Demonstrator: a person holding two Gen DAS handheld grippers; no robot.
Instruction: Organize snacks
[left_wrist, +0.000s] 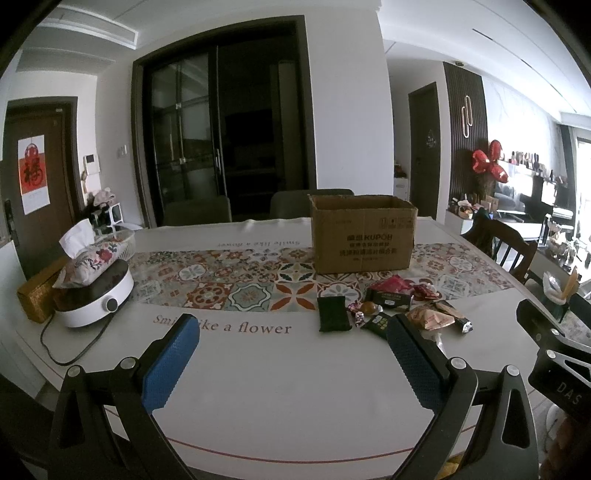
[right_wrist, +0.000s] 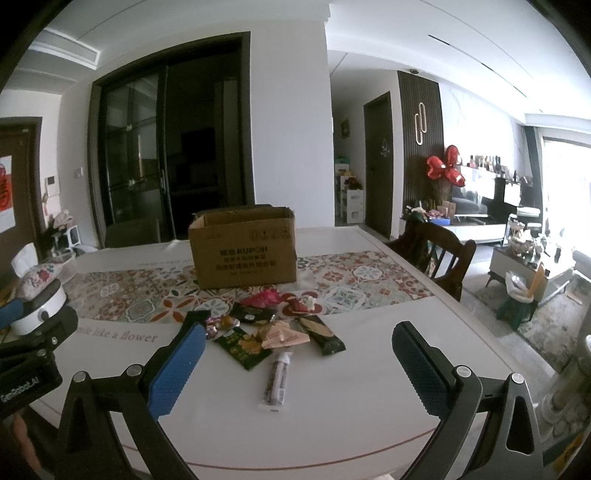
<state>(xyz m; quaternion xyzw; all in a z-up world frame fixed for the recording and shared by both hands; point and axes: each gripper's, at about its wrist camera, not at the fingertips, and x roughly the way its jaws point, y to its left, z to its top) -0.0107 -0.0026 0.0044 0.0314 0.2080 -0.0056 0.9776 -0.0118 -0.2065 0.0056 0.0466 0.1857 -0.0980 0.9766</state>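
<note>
The snacks (right_wrist: 273, 328) lie in a loose heap on the near half of the bench (right_wrist: 351, 387), just in front of the open cardboard box (right_wrist: 243, 251), which stands on the patterned runner (left_wrist: 236, 280). Nearest the right gripper (right_wrist: 298, 363) is a long clear-wrapped stick (right_wrist: 277, 380), set a little apart from the heap and pointing toward the camera. Beside it lie a green packet (right_wrist: 242, 347), an orange wrapper (right_wrist: 284, 336) and a dark bar (right_wrist: 323, 334). From the left wrist view a dark pouch (left_wrist: 333, 314) sits at the heap's left edge.

Both grippers hover above the bench with jaws wide and nothing between them; the left gripper (left_wrist: 291, 360) faces bare bench left of the heap.

Nothing appears packed yet, so the step in hand is likely a first pick. The stick looks like the easiest start: it lies alone, so the right jaws can straddle its narrow width and close across the middle without dragging its neighbours. The wrappers look slippery and thin, so a low, level approach matters. The left gripper suits the pouch.
</note>
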